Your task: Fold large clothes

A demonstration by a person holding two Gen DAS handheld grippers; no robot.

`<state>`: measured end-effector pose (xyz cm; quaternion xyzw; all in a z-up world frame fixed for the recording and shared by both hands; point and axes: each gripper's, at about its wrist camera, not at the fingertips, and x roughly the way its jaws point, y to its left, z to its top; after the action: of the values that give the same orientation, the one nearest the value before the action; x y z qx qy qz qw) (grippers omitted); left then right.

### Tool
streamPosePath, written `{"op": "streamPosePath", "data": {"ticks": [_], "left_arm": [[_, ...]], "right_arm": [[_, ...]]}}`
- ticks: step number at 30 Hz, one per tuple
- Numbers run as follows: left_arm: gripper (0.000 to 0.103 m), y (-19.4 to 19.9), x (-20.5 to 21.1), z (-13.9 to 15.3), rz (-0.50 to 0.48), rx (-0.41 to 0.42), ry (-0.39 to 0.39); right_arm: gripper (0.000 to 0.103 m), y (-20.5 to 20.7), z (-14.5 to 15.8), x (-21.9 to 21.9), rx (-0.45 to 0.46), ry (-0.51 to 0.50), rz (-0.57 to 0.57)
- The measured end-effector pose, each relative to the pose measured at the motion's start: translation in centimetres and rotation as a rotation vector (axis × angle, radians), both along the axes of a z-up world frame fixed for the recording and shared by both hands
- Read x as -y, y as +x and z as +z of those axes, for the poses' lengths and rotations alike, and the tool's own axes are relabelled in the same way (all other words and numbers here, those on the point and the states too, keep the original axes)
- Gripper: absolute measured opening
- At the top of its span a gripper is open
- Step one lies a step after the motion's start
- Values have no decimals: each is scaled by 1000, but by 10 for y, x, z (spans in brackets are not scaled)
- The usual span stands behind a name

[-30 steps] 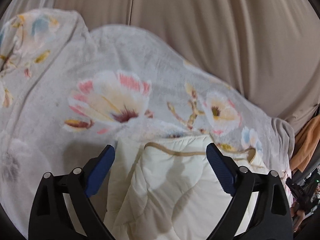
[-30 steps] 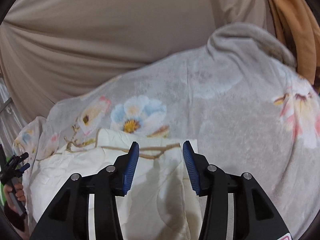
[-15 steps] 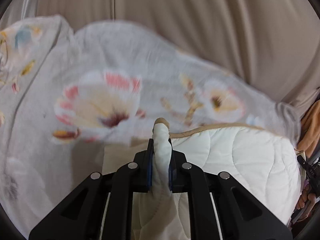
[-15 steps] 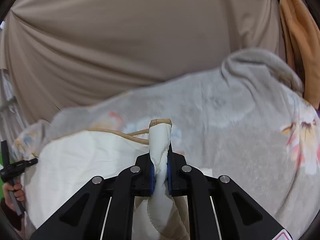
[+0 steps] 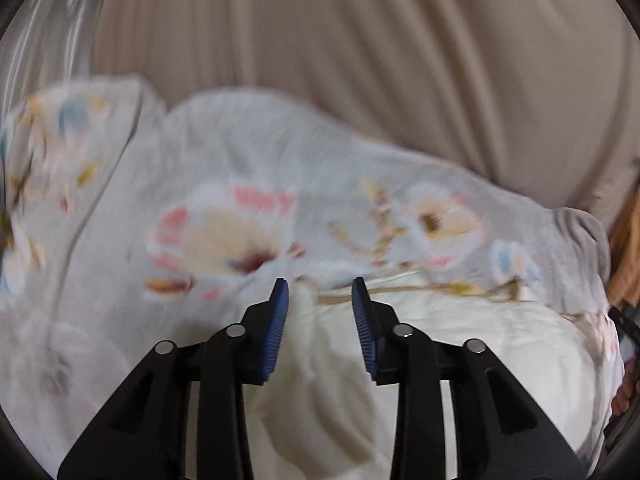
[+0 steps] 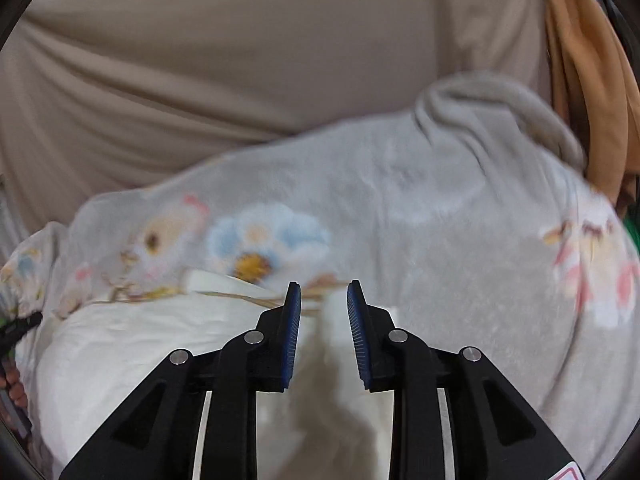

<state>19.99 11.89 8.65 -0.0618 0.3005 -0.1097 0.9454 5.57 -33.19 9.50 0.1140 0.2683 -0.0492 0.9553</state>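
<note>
A cream quilted garment with tan piping (image 5: 460, 344) lies on a grey floral blanket (image 5: 240, 184). My left gripper (image 5: 320, 292) is open, its blue pads either side of the garment's left corner, not pinching it. In the right wrist view the same garment (image 6: 140, 344) lies at lower left on the blanket (image 6: 440, 216). My right gripper (image 6: 320, 294) is open, with the garment's right corner loose between the pads. Both views are blurred by motion.
A beige draped cloth (image 5: 380, 60) fills the background in both views (image 6: 240, 60). An orange cloth (image 6: 588, 80) hangs at the far right. The other hand and gripper show at the frame edges (image 5: 628, 360).
Both grippers clamped a garment corner half a second ago and lifted it. Now both have opened and let the corners go, and the garment lies back on the blanket.
</note>
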Motion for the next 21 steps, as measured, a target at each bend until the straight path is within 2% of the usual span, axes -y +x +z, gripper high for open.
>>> {"op": "streamPosePath", "data": {"ticks": [2,4,6,8,10,11,14,16,17,19,21], "left_arm": [[33,-22,29,17,-106,40,26],[34,-38,71,13,-244,19,55],[35,-44,110,-13,-358,-56,94],[36,-41,132,-44,-393,-131,143],[35,-37,131,-70,-380,-149,165],[35,-36,121,-74,-371,-136,167],[34,-36,88,-74,-285,-108,193],[34,-34,53,-75,-180,-90,239],[34,-32,35,-78,-143,-99,238],[34,-29,1,-83,-95,-135,184],[32,-29,-8,-81,-70,-157,170]], "right_arm": [[26,-3,8,-46,-3,-36,134],[20,0,-1,-95,-46,-30,305],[13,4,-23,-146,-111,-35,463],[12,4,-43,-174,-144,-122,515],[11,1,-57,-174,-142,-213,490],[10,2,-60,-162,-149,-208,460],[0,-1,-67,-95,-179,-127,306],[0,-13,-73,-45,-193,-115,159],[0,-21,-79,-15,-210,-88,85],[0,-34,-88,26,-225,-9,0],[0,-40,-93,40,-233,69,-17]]}}
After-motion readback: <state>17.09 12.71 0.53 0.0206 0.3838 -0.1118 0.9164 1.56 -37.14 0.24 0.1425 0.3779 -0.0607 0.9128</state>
